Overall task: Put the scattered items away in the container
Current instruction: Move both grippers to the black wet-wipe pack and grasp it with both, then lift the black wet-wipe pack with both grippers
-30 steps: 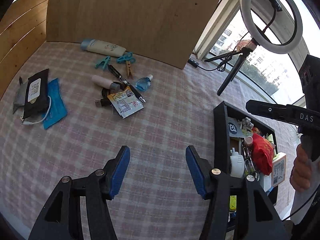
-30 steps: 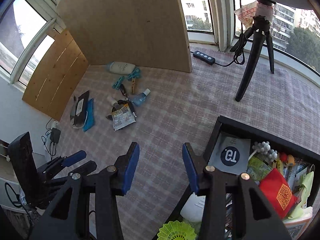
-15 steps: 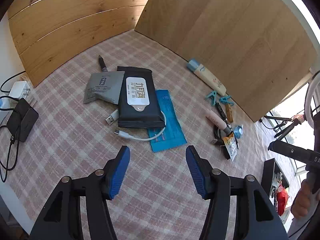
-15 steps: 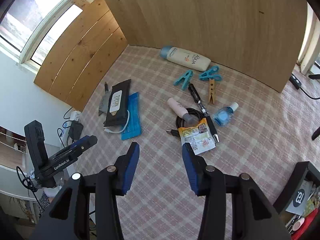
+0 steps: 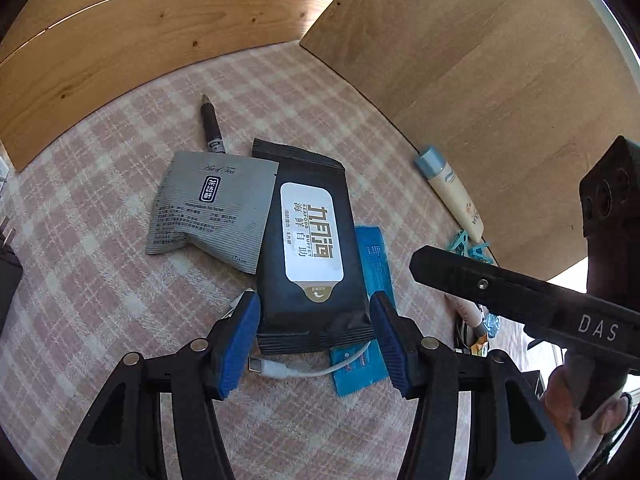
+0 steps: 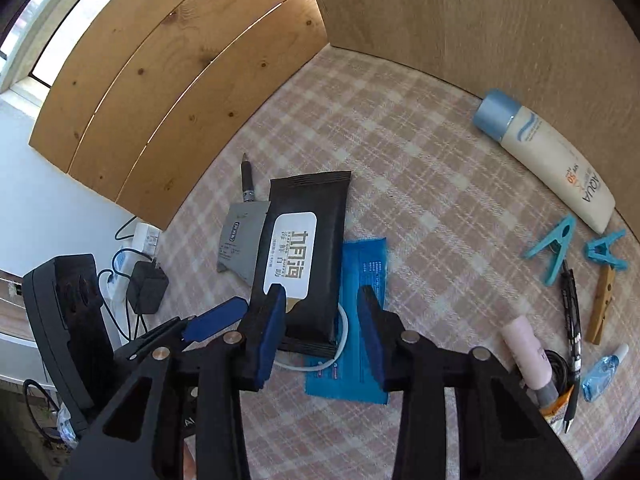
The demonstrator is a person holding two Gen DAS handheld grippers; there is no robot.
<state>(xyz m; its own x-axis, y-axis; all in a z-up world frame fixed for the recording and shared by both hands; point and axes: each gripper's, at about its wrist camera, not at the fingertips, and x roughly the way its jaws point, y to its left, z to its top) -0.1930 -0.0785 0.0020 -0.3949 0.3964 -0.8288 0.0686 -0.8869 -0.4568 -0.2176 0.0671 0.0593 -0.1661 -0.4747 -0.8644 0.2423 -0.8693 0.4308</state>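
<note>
A: Two grippers are over the same pile; the left gripper (image 5: 314, 322) has its blue pads on either side of the near end of the black wipes pack (image 5: 310, 248), and the pads look just beside the pack's edges — I cannot be sure that they press on it.

B: And the right gripper (image 6: 322, 328)?

A: Its jaws have just been closing, yet they stand apart; between them I see the corner of the wipes pack, the white cable (image 6: 334, 350) and the blue sachet (image 6: 360, 300); nothing is pinched there.

B: How does the pile lie?

A: On the pink checked cloth (image 6: 420, 200); the pack lies over the edge of the grey tea sachet (image 5: 212, 208) and over the blue sachet, and the cable curls under its near end; a dark pen (image 5: 211, 130) sticks out behind the grey sachet.

B: Other things?

A: To the right — a sunscreen tube (image 6: 548, 160) by the wooden board (image 6: 500, 20), two turquoise clothes pegs (image 6: 554, 248), a wooden peg (image 6: 600, 304), a black pen (image 6: 572, 332), a pink tube (image 6: 528, 356), a small blue bottle (image 6: 604, 368); the container is not in either view.
</note>
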